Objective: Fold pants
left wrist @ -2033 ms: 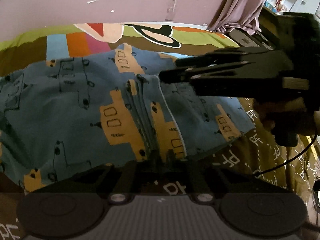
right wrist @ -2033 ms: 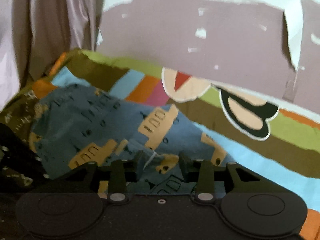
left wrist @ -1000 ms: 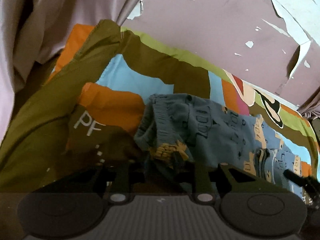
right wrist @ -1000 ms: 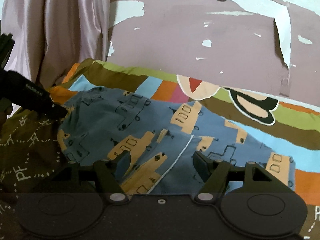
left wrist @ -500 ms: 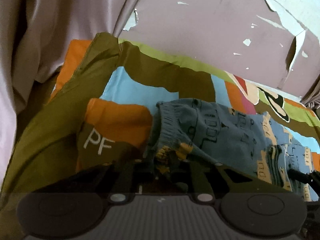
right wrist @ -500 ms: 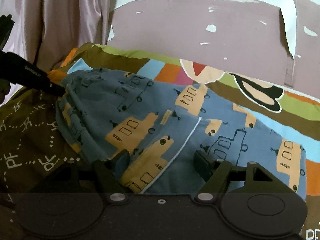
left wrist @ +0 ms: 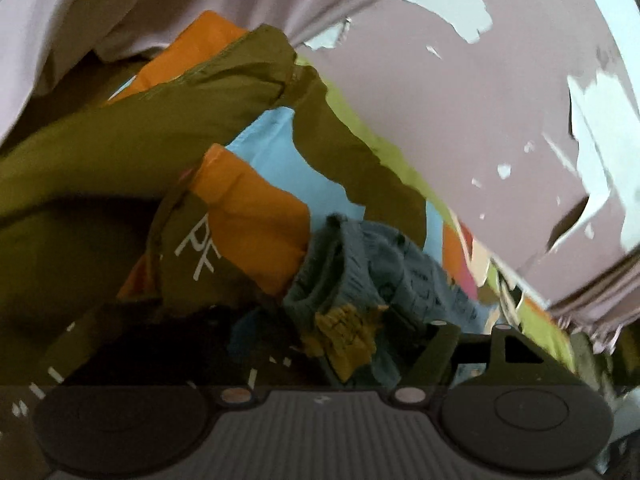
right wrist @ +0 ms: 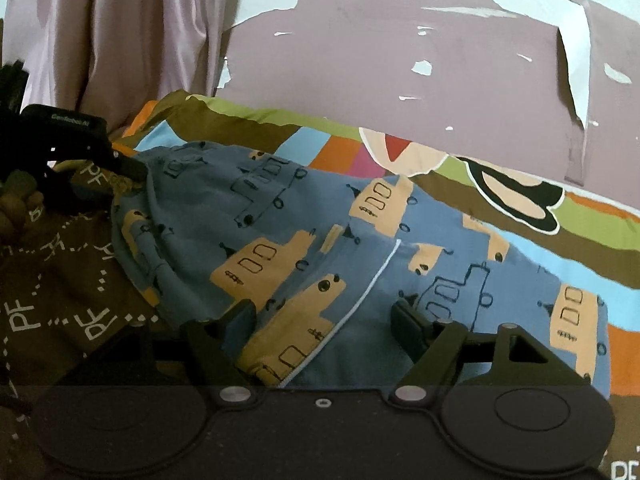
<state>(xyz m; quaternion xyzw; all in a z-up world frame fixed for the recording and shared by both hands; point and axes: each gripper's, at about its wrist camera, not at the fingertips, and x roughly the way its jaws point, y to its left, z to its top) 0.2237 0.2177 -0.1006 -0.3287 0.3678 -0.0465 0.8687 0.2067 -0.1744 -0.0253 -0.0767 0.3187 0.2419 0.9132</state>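
While the left gripper [left wrist: 320, 344] has just been opening, its jaws are seen spread wide, and the bunched end of the pants [right wrist: 320, 248] lies loose between them, pressed by neither pad. The right gripper [right wrist: 324, 320] is likewise held wide apart, its fingers [right wrist: 240, 316] set to either side of the near folded edge, with cloth between them but no grip shown. Over in the right wrist view, the left gripper's dark body is picked out at the far left, at the gathered end of the garment.

The pants are laid across the patterned bedspread [right wrist: 592, 248], apparently doubled over on themselves, a pale piping line [right wrist: 372, 284] running down the upper layer. Behind them a peeling wall [right wrist: 400, 60] and a curtain [right wrist: 120, 32] are seen.

A release after a fold is judged to be the step in hand. For the next move, the rumpled end would need to be smoothed or squared, and fresh holds taken on the edges if a further fold is wanted.
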